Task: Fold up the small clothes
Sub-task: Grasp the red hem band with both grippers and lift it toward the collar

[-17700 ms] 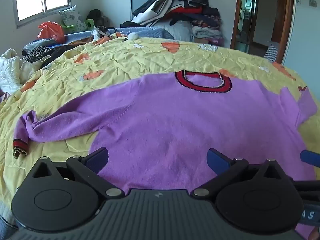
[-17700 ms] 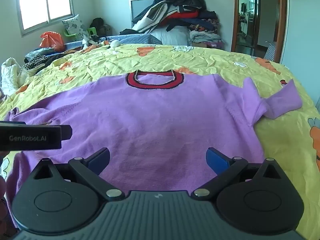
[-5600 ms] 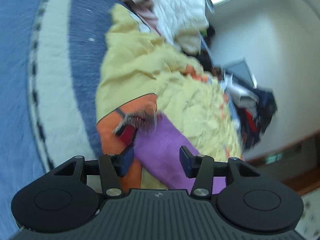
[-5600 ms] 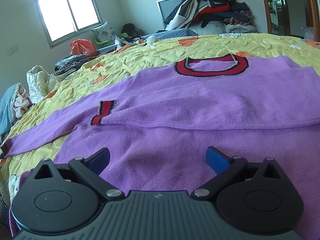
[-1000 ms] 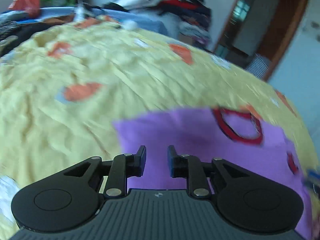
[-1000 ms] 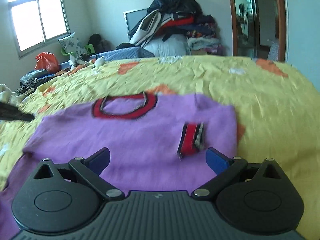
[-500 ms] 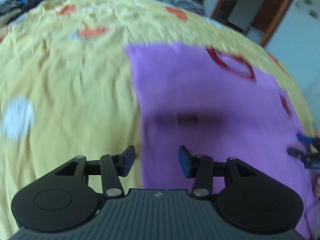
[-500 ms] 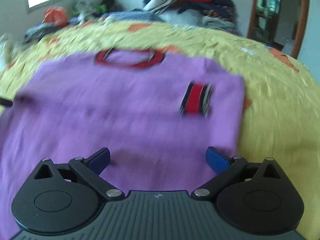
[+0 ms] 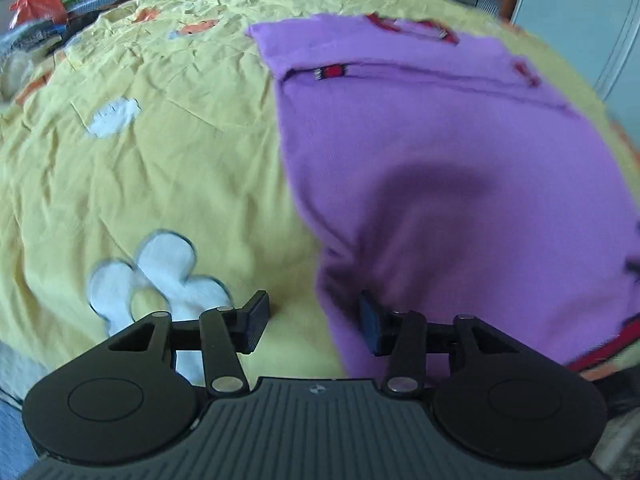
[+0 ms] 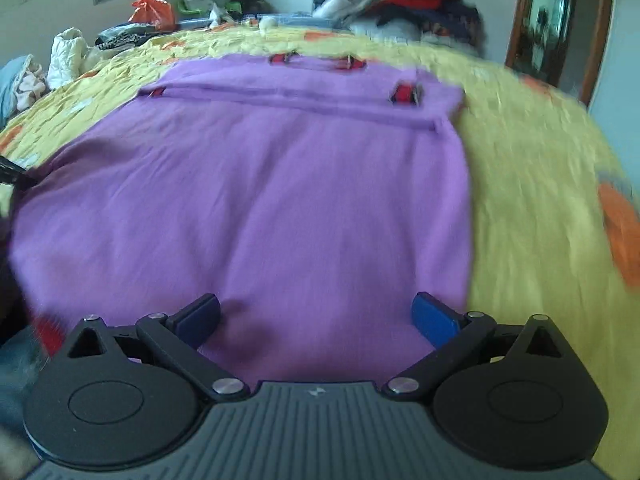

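Left claw (image 9: 312, 322): we've got it about half open, the jaws having just been opening. Nothing is pinched. The near left edge of the purple sweater (image 9: 440, 168) runs up between the two fingers, the right finger over the knit, the left finger over bare yellow bedspread (image 9: 160, 152).

Right claw (image 10: 316, 314): spread wide and holding nothing. Both fingers sit over the near part of the sweater (image 10: 272, 200), close to its bottom hem; whether they touch it we can't tell.

Sweater: flat on the bedspread (image 10: 528, 184), straight ahead of our right claw and ahead-right of our left one. Both sleeves are folded in across the chest, so it's a long rectangle.

Cuffs: red-striped, one (image 10: 406, 93) far ahead and to the right of our right claw, the other (image 10: 157, 92) far ahead-left.

Collar: red trim (image 10: 316, 60) at the far end, beyond the folded sleeves.

Hem: a red band (image 9: 600, 350) shows just right of our left claw.

Sharpness: both views are a bit smeared.
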A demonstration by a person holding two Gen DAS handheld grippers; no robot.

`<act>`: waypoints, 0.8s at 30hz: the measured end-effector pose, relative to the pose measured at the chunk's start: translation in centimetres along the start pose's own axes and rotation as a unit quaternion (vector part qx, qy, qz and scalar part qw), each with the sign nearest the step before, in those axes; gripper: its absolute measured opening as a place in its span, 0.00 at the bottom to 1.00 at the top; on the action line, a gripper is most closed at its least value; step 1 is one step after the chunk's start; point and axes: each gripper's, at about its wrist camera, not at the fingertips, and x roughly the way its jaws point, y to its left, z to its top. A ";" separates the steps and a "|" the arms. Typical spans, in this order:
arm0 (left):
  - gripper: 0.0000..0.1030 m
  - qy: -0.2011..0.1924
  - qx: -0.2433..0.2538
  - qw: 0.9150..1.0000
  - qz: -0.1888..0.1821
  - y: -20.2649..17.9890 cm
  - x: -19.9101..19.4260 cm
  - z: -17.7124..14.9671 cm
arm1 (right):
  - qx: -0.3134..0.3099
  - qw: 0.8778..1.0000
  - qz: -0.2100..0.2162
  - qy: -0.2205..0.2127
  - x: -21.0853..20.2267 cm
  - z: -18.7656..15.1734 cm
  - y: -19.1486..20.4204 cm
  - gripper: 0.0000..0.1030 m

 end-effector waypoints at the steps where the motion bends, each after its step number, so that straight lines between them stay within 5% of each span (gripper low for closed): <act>1: 0.48 0.002 -0.019 0.999 -0.034 0.2 -0.1 -0.4 | -0.007 1.000 -0.003 0.001 -0.9 -0.6 0.1 1.00; 7: 0.55 -0.028 -0.063 0.994 -0.086 0.2 -0.8 -3.1 | 0.047 0.998 -0.045 -0.006 -4.5 -3.3 -2.3 1.00; 13: 0.47 0.012 -0.119 0.985 -0.125 -0.2 1.1 -6.2 | 0.084 0.995 -0.056 -0.008 -5.0 -5.0 -3.5 1.00; 15: 0.19 0.022 -0.135 0.982 -0.131 -0.2 1.8 -7.1 | 0.069 0.996 -0.058 -0.010 -4.9 -5.1 -3.0 1.00; 17: 0.09 0.024 -0.152 0.979 -0.132 0.0 2.1 -7.6 | 0.053 0.997 -0.061 -0.011 -4.9 -5.0 -2.3 1.00; 23: 0.09 0.002 -0.190 0.971 -0.148 1.2 1.3 -7.7 | 0.043 0.997 -0.065 -0.021 -5.1 -5.1 -1.5 1.00; 24: 0.25 0.003 -0.202 0.968 -0.151 1.6 1.5 -7.5 | 0.046 0.996 -0.067 -0.022 -5.1 -5.1 -1.5 1.00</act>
